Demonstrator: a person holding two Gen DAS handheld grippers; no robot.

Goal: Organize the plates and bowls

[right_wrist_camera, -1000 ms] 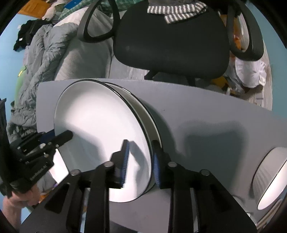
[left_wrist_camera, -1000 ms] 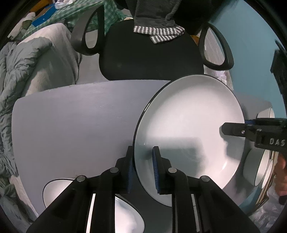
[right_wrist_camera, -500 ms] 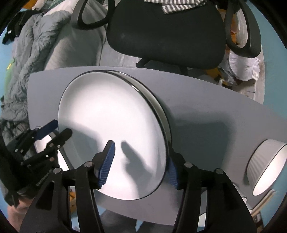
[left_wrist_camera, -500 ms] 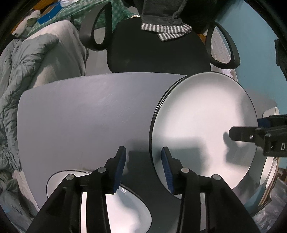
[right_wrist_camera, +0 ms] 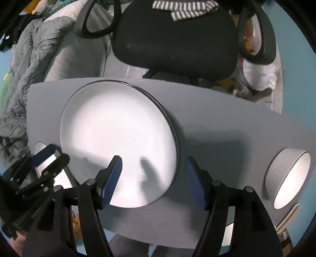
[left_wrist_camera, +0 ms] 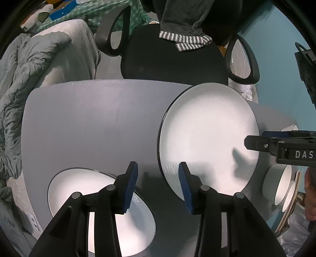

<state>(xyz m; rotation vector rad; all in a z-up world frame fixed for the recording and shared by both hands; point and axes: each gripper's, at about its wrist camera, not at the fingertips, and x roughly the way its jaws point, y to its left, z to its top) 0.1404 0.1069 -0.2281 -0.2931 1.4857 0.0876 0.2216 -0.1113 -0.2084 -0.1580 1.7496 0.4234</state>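
Note:
A stack of large white plates with dark rims [left_wrist_camera: 207,134] lies flat on the grey table [left_wrist_camera: 88,118]; it also shows in the right wrist view [right_wrist_camera: 118,134]. My left gripper [left_wrist_camera: 158,183] is open and empty, just left of the stack's near edge. My right gripper [right_wrist_camera: 154,178] is open and empty, its jaws straddling the stack's near right rim without touching. A white plate [left_wrist_camera: 79,187] lies under the left gripper. A white ribbed bowl [right_wrist_camera: 286,178] sits on its side at the table's right end; it also shows in the left wrist view [left_wrist_camera: 282,183].
A black office chair [right_wrist_camera: 177,39] with a striped cloth [right_wrist_camera: 183,9] stands behind the table. A grey duvet [left_wrist_camera: 29,69] lies to the left. A further white dish [right_wrist_camera: 230,233] shows under the right gripper at the table's near edge.
Both grippers have let go of the plate and opened. The plate has come down flat on the stack. Both grippers have drawn back from it.

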